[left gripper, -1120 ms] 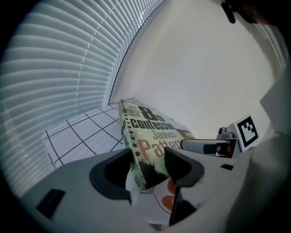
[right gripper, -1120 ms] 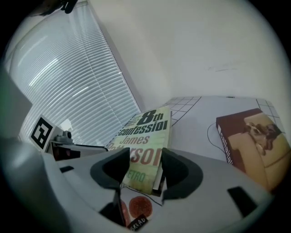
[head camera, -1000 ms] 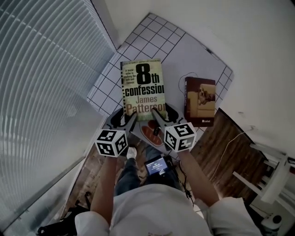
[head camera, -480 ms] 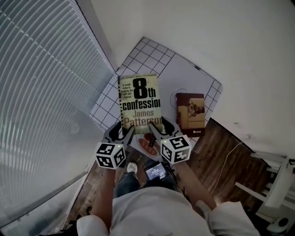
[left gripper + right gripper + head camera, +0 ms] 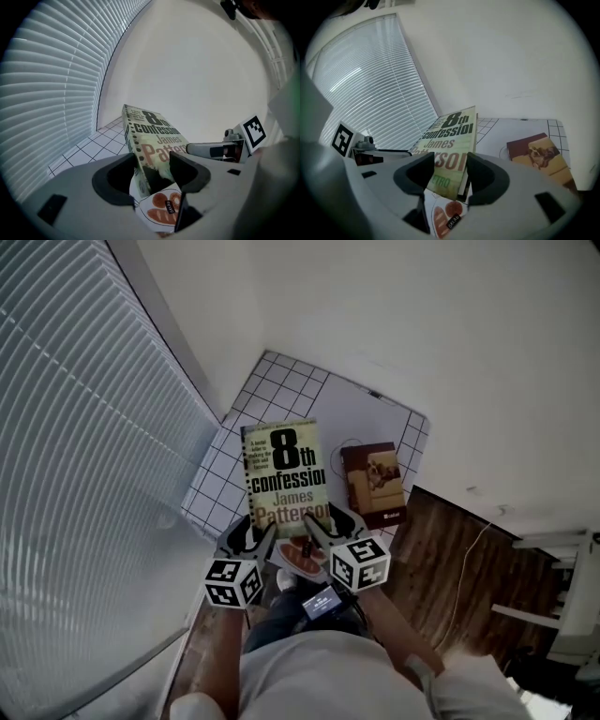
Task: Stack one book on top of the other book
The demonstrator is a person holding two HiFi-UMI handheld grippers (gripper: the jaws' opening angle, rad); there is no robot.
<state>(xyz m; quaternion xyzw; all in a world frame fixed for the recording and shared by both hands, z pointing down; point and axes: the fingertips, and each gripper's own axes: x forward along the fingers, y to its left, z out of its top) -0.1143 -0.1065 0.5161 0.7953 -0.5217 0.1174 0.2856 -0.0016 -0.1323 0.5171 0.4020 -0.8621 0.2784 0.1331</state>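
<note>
Brown book [image 5: 373, 484] cover txt unreadable

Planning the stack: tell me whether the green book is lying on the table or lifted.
Lifted: the green book hangs clear of the table, its near edge clamped by the left gripper and right gripper.

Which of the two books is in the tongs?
The green 8th Confession book, clamped by the left tongs and right tongs; the brown book lies on the table.
</note>
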